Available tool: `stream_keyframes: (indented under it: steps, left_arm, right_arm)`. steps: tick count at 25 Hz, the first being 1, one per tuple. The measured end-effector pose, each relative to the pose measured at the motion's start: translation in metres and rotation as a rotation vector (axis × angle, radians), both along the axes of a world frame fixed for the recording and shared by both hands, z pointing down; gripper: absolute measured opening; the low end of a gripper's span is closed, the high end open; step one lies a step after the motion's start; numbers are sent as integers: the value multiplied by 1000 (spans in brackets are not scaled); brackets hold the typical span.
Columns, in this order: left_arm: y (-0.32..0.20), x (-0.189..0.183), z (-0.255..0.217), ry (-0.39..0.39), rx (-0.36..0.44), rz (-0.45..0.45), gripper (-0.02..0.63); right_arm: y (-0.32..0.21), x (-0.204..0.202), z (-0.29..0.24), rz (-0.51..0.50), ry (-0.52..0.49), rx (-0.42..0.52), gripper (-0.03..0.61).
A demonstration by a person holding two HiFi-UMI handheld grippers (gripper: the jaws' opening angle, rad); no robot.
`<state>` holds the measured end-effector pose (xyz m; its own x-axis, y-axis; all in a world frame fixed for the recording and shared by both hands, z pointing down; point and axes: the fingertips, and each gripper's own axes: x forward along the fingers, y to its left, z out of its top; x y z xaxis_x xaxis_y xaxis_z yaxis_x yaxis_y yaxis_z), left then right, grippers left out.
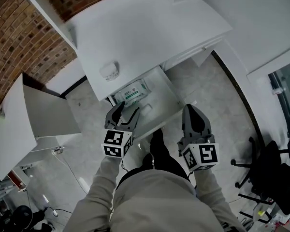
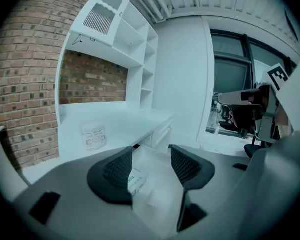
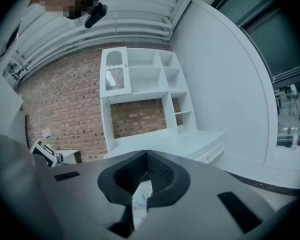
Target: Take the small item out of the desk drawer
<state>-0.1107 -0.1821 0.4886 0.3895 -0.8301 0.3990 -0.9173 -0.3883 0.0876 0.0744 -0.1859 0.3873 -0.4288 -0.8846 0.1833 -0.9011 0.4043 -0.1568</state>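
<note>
Two grippers sit just ahead of your knees. The left gripper (image 1: 127, 109) is at your 11 o'clock and the right gripper (image 1: 190, 107) at your 1 o'clock.

Your left gripper (image 2: 151, 152) has its jaws spread wide. Nothing is pinched between the pads, and the open drawer (image 2: 157, 181) shows through the gap. Your right gripper (image 3: 146, 154) has its jaws brought together at the tips and carries nothing.

Straight ahead at 12 o'clock, the drawer (image 1: 165, 94) stands pulled out from under the desk. Your left gripper hangs over its front left part. The small white item (image 1: 146, 109) lies inside near the drawer's front, just right of the left gripper's tips. From the head view you cannot tell whether they touch.

Deeper in the drawer, toward 11 o'clock of that item, lies a packet (image 1: 132, 91) with a green-and-white label.

Beyond the drawer is the white desk (image 1: 140, 28). A small pale tub (image 1: 109, 71) stands near its front edge, above the drawer's left end.

Farther off, a brick wall (image 1: 19, 28) runs at your 10 o'clock. An office chair (image 1: 267, 167) stands at your 3 o'clock, well apart.
</note>
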Motion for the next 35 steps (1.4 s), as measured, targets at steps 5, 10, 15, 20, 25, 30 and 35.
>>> stream_keyframes:
  steps: [5, 10, 15, 20, 25, 30, 35]
  left_arm:
    - [-20, 16, 24, -37, -60, 49, 244]
    - [-34, 32, 49, -42, -129, 87, 245]
    - [-47, 41, 81, -59, -195, 100, 252]
    - [-53, 50, 113, -65, -277, 113, 254]
    - [-54, 61, 141, -117, -336, 164, 259]
    - [-48, 69, 180, -142, -433, 190, 264]
    - [-44, 69, 208, -186, -509, 214, 264]
  right_arm:
    - [-20, 8, 9, 5, 3, -17, 28]
    - [-35, 21, 18, 27, 5, -39, 28]
    - [-48, 31, 23, 36, 14, -51, 28]
    - [-57, 36, 26, 49, 8, -63, 28]
    - [-65, 41, 30, 51, 14, -76, 28]
    - [-71, 46, 39, 58, 8, -95, 28]
    - [-78, 43, 40, 45, 15, -102, 28]
